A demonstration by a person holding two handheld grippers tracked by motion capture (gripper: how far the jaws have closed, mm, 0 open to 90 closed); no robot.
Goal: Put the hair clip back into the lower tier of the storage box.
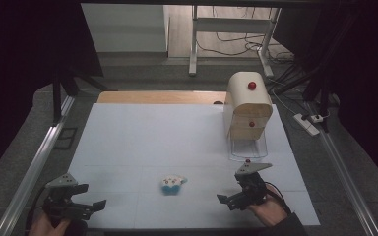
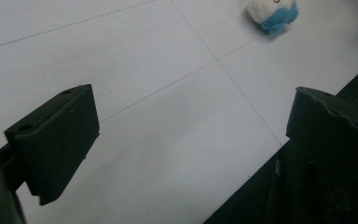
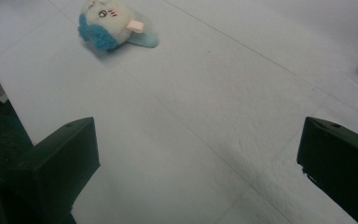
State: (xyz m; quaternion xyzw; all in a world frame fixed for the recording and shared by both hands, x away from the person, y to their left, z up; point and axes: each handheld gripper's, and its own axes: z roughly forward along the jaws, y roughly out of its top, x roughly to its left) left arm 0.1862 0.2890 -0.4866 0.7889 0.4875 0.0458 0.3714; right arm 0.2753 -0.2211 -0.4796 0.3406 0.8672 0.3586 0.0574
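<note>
Both grippers, left (image 1: pixel 91 206) and right (image 1: pixel 228 199), gape empty-fingered (plush toy (image 1: pixel 172 184) lies between them).

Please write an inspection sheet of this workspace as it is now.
Surface: white table sheet, flat, thin grid lines.
Job's things: plush toy, white and blue, lying between both grippers, untouched.
Clutter: wooden bread-box cabinet with red knobs; clear tray at its front.
Grippers: left hand-held gripper and right hand-held gripper, jaws wide apart, holding nothing.
Cables: floor cables and power strip beyond the table.
Surroundings: dark curtains, metal frame legs.
</note>
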